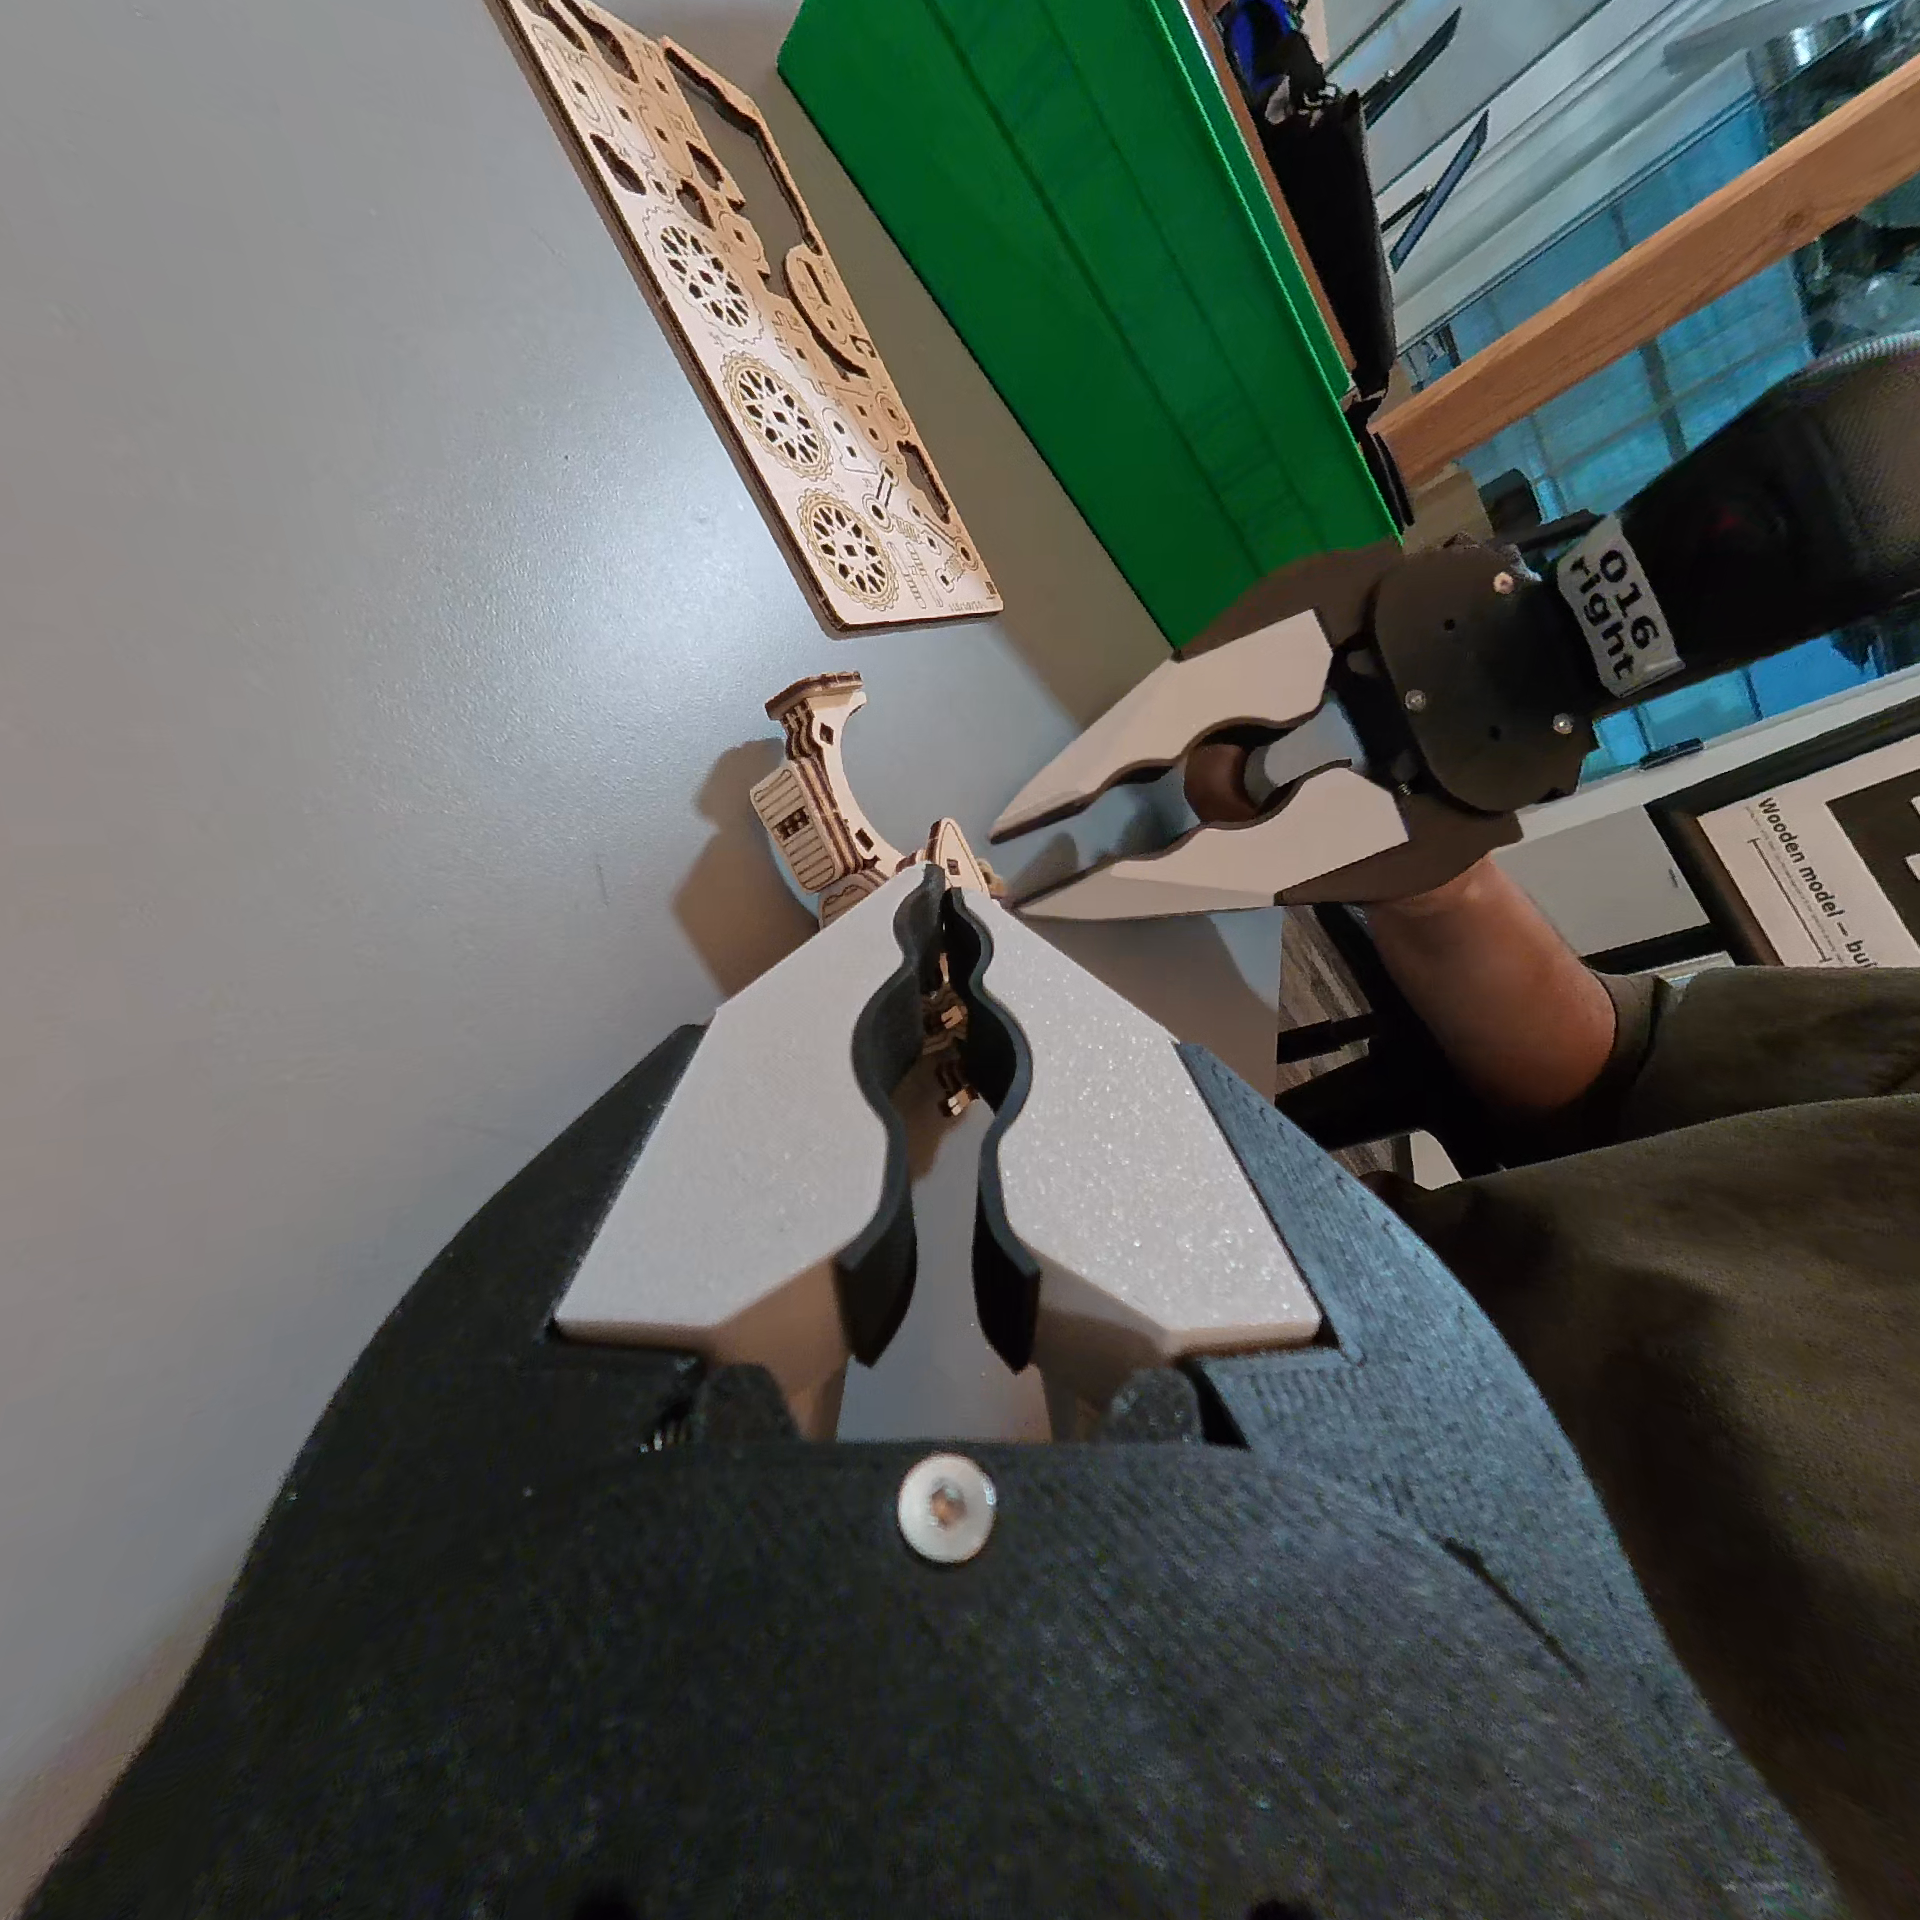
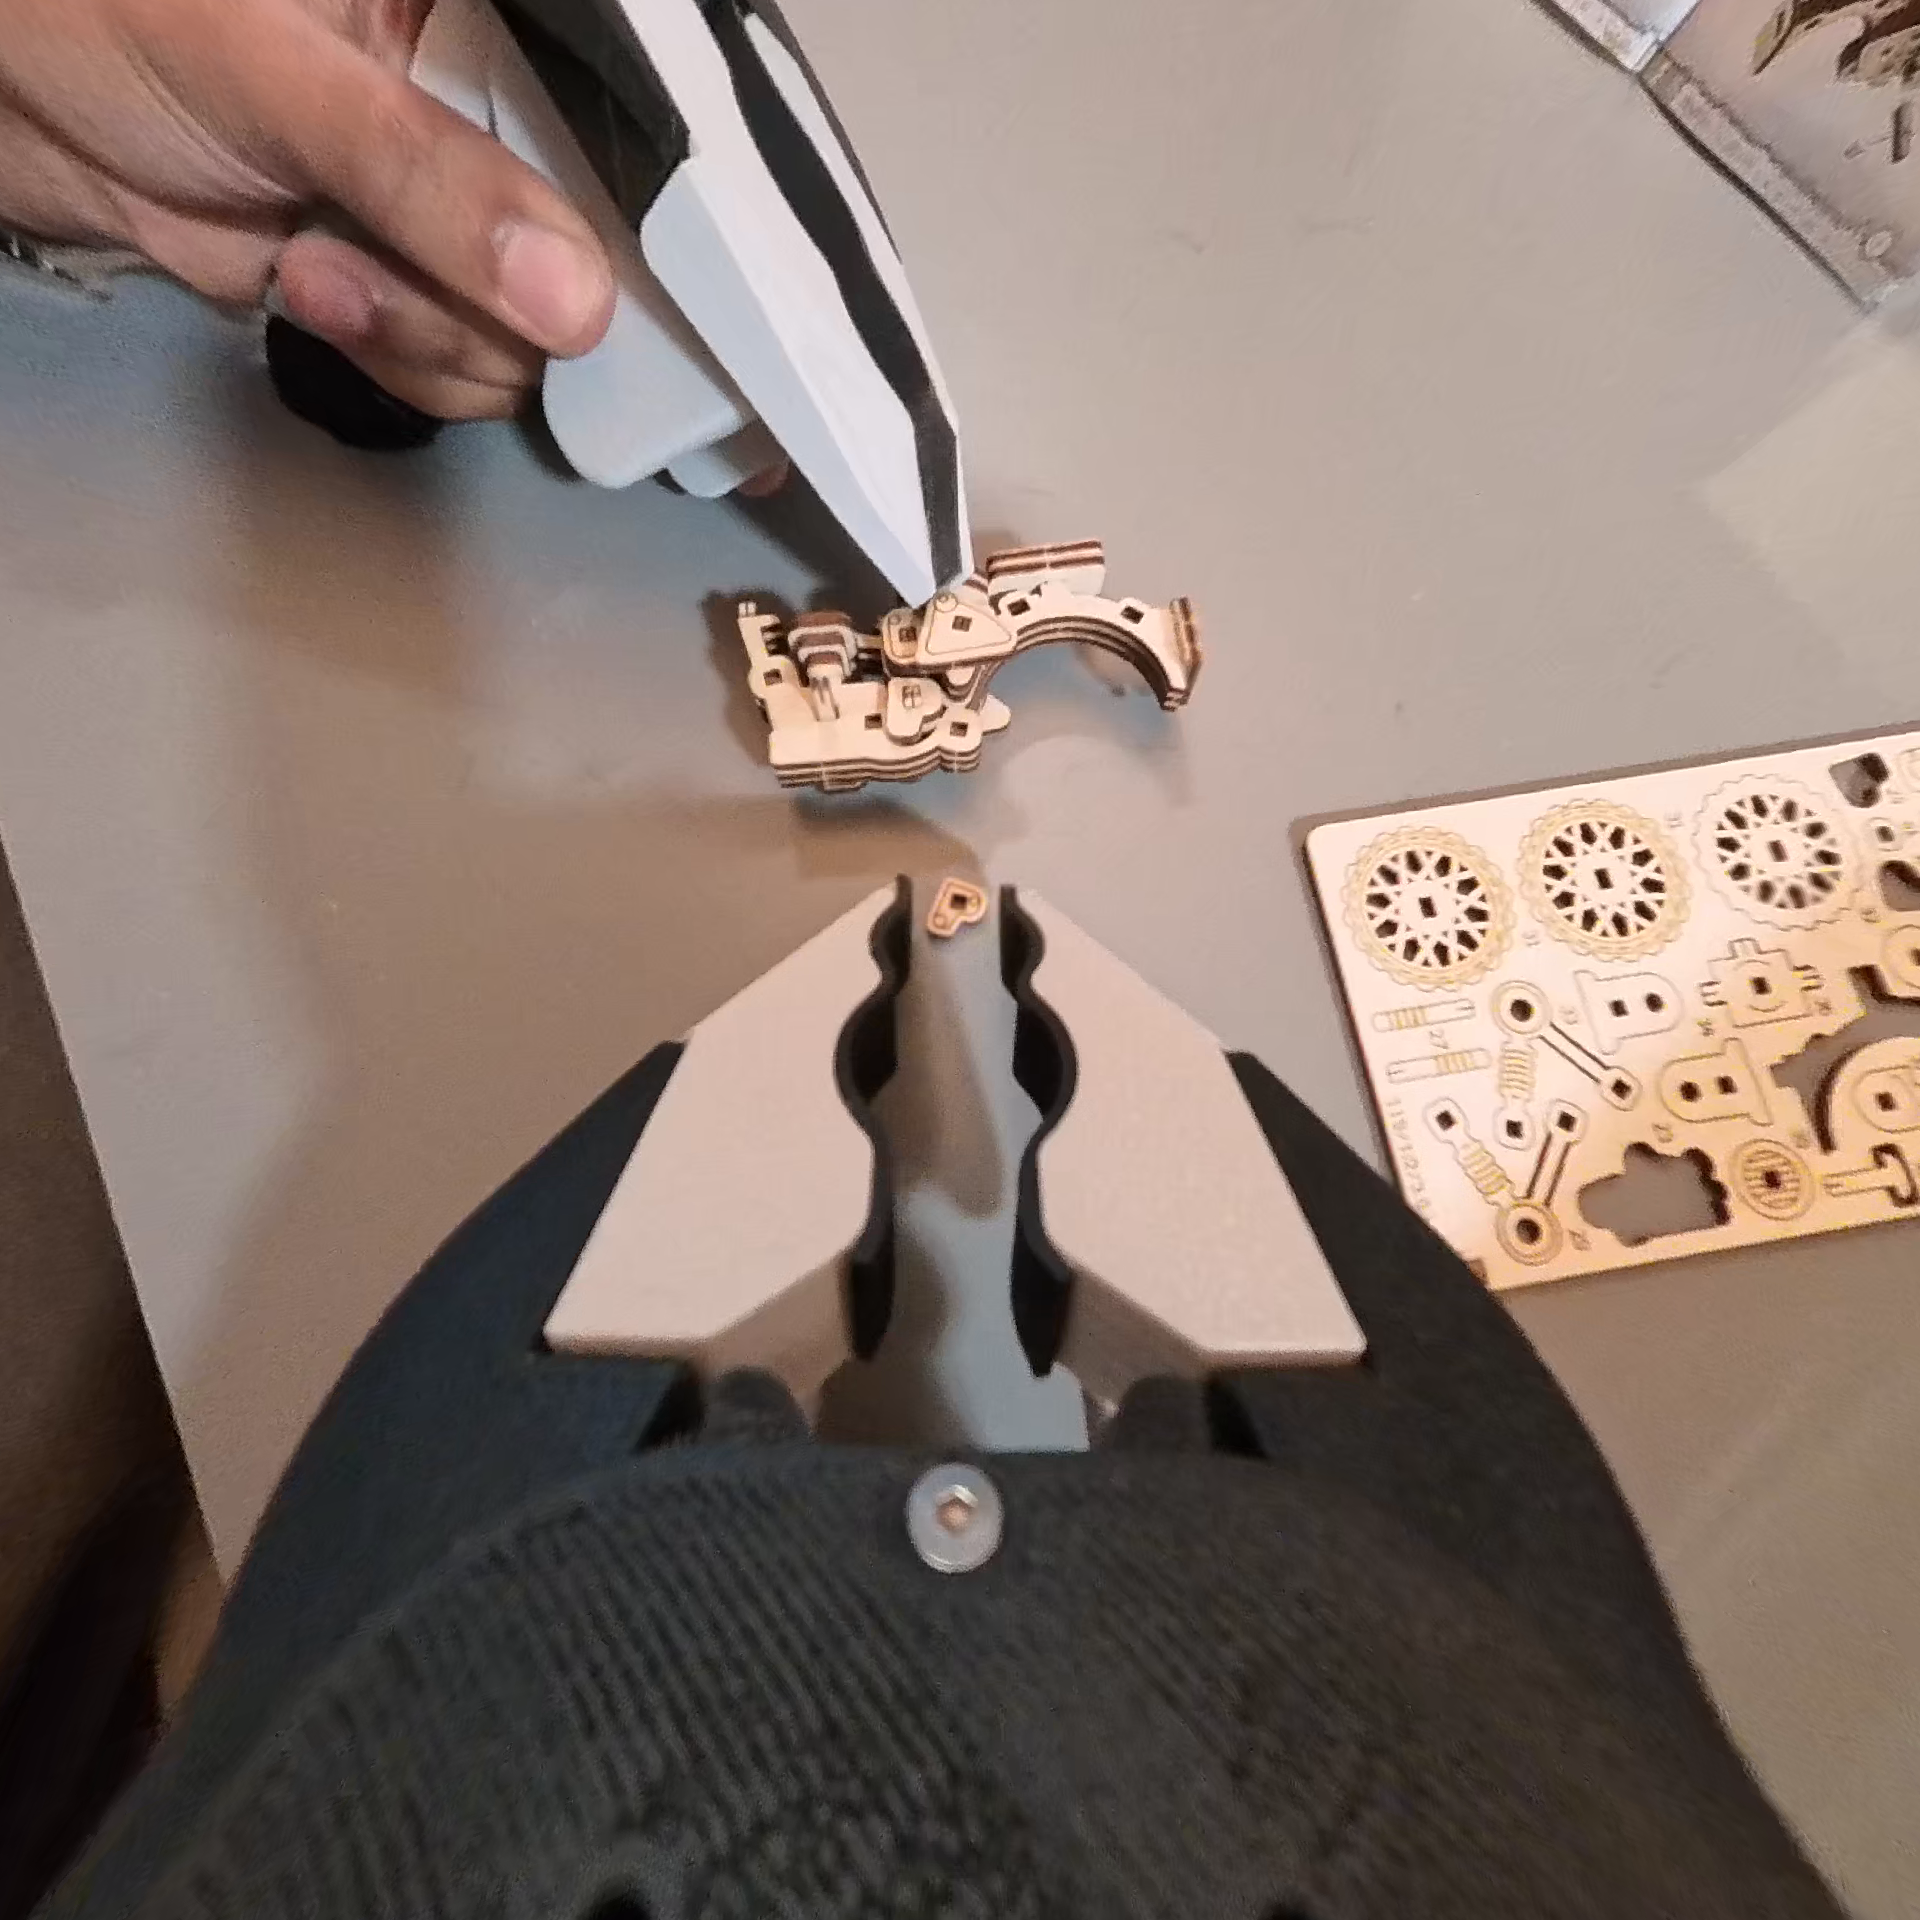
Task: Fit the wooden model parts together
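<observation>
A half-built wooden model [image 2: 966, 675], pinched by the left gripper [image 2: 940, 582], risks toppling as the right gripper [image 2: 951, 894], jaws narrowly parted, straddles a tiny loose piece [image 2: 954, 906] that could skid away.

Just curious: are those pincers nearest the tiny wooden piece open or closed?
Open. The right gripper shows a clear gap between its fingertips, and the small piece lies on the table between them, ungripped.

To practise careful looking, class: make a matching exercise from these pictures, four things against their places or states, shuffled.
1 wooden model
2 small loose piece
3 parts sheet
4 green board

A flat on table, wheels uncut
B between open right tool's tips
C clamped in left tool
D along the table's edge

Pairs: 1-C, 2-B, 3-A, 4-D
</observation>
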Demonstrator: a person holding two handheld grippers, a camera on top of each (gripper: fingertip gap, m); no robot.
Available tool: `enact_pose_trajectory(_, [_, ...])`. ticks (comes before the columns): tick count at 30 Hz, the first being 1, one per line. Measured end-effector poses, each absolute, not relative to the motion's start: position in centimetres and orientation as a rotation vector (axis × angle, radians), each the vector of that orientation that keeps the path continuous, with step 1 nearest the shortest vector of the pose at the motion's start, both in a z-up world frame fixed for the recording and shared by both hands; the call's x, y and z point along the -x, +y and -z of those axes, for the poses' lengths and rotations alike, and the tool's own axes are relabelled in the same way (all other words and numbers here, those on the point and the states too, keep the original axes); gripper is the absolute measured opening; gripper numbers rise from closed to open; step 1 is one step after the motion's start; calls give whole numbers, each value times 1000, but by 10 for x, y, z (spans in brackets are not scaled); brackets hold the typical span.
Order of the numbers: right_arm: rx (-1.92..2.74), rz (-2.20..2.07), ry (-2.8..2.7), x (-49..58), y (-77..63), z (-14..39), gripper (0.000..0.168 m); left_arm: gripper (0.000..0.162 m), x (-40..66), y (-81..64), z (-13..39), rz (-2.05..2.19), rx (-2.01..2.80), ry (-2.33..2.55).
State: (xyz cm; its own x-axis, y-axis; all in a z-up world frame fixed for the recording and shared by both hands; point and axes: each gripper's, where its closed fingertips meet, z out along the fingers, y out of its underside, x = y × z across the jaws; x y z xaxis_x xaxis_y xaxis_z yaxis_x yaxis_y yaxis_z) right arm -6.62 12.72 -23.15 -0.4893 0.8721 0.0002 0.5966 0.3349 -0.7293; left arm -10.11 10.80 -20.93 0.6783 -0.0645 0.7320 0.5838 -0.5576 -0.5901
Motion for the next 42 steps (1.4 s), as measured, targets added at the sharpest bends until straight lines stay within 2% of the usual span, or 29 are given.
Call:
enact_pose_trajectory(13, [1304,-915,-2238,68,127,237,9,0,101,108,209,915,1991,-403])
enact_pose_trajectory(22, [1179,-1022,-2114,80,114,203,9,0,101,108,209,912,1990,-405])
enact_pose_trajectory(42, [1162,-999,-2175,92,104,213,9,0,101,108,209,936,1986,-419])
